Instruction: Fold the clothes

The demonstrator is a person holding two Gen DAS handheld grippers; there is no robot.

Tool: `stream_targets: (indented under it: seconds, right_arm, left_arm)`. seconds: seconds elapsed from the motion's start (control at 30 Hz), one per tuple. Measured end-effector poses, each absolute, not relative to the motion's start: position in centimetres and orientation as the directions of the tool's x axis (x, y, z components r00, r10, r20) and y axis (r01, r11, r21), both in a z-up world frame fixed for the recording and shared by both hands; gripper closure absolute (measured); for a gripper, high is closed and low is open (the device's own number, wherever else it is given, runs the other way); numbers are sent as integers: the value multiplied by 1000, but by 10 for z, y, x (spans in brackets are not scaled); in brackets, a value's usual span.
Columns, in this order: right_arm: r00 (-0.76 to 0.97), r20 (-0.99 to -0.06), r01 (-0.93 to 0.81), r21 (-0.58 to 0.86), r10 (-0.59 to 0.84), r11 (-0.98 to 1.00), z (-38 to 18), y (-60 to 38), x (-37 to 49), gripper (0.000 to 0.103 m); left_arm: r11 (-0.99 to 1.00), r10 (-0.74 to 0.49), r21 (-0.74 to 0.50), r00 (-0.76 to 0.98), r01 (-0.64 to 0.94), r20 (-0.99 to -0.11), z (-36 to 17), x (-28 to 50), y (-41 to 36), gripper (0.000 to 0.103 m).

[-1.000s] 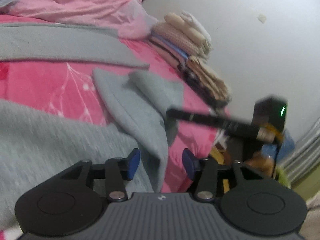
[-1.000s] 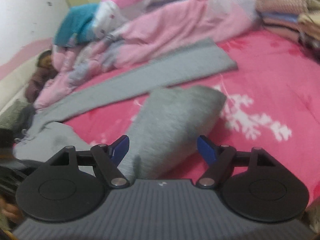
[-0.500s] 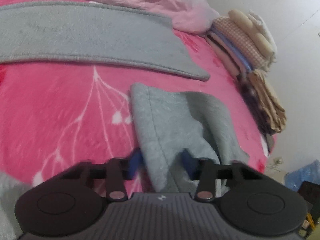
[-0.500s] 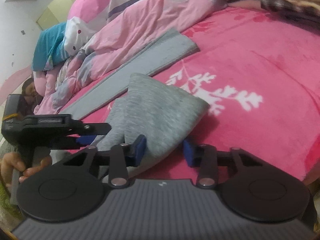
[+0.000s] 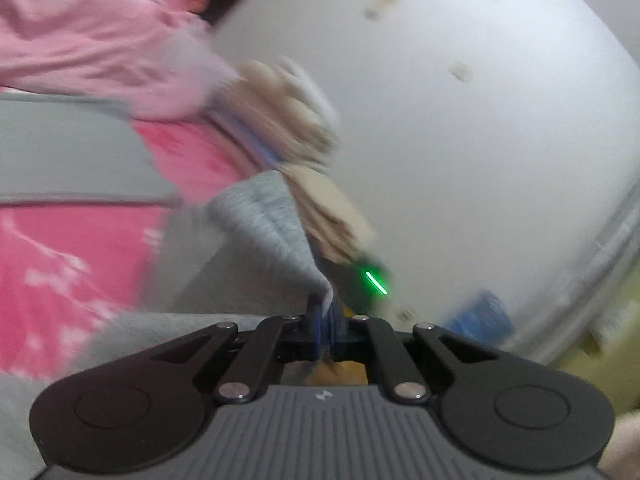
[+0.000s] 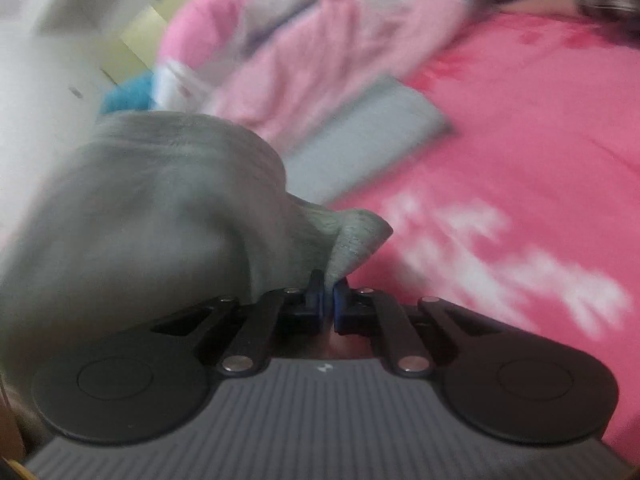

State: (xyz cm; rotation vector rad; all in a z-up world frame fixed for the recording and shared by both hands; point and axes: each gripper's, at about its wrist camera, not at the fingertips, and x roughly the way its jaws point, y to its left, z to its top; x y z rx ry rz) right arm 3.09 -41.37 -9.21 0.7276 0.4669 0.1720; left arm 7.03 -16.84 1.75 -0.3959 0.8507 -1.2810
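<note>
I had the grey garment [image 6: 160, 216] gripped at two points, its bulk raised off the pink bedspread [image 6: 520, 152] and bunched to the left in the right wrist view. In the left wrist view a narrow corner of the same grey knit [image 5: 272, 224] rose from the pads and stood in front of the stack of folded linens [image 5: 296, 120]. The left gripper [image 5: 324, 320] had just closed; its blue pads met with the fabric corner pinched between them. The right gripper [image 6: 328, 304] had likewise just closed, and its pads clamped a folded edge of the garment that curled up just above them. A second flat grey piece [image 6: 368, 144] lay spread on the bedspread beyond the raised bundle, apart from it; I could not tell whether it belonged to the same garment. A rumpled pink quilt [image 6: 304, 32] lay behind that piece, touching its far edge. The bedspread carried a white branch pattern [image 6: 500, 256] to the right of the right gripper. In the left wrist view a green indicator light [image 5: 376, 282] glowed just beyond the pinched corner, in front of the white wall [image 5: 500, 120]. Both views were motion-blurred.
</note>
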Motion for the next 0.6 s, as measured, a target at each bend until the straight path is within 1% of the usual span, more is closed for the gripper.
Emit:
stream_targets:
  seconds: [0.03,0.1,0.13,0.17,0.2,0.23,0.33,0.4,0.53,0.6]
  right_arm:
    - [897,-281,-49,706,342,706,-88,-416,39,100]
    - [908,-169,-141,740,384,657,-83,-422,47,97]
    - [912,-153,-149,741,381,655,-81,-427,48,96]
    - [918,-181,-116,727,352,676,-81,-434,46,88]
    - [923,-209,-82,713,322,696,-80,-441,43,83]
    - [927,-240,-39,702,287,711,-82,-450,37,75]
    - [926,-337,118,688,171,716,-95,-486,3,71]
    - [921,-367,190,712,128,677,-101,-509,-30,70]
    - [895,-440,288,699,77,655,-110,-520,-89,57]
    - [888,-452,298,705,83,644,-115,-515,-109,56]
  left_arm:
    - [267,-941,-683,32,680,-336,16,64,-172,99]
    - [276,-935,-678,24,681,-355,7,60,-178,99]
    - [284,-929,-684,15,672,-371,-1,59,-182,99]
    - [297,-921,-688,8,662,-390,-9,60,-186,99]
    - [314,-910,-683,4,659,-414,-19,61,-190,99]
    - [331,-898,-679,-2,655,-439,-29,61,-195,99]
    - [353,-871,-687,-44,635,-489,-60,57,-217,99]
    - [349,-860,-684,-71,641,-505,-74,51,-233,99]
    - [350,-828,-618,-75,703,-555,-93,36,-255,97]
    - [343,-826,-630,-96,697,-556,-97,32,-252,93]
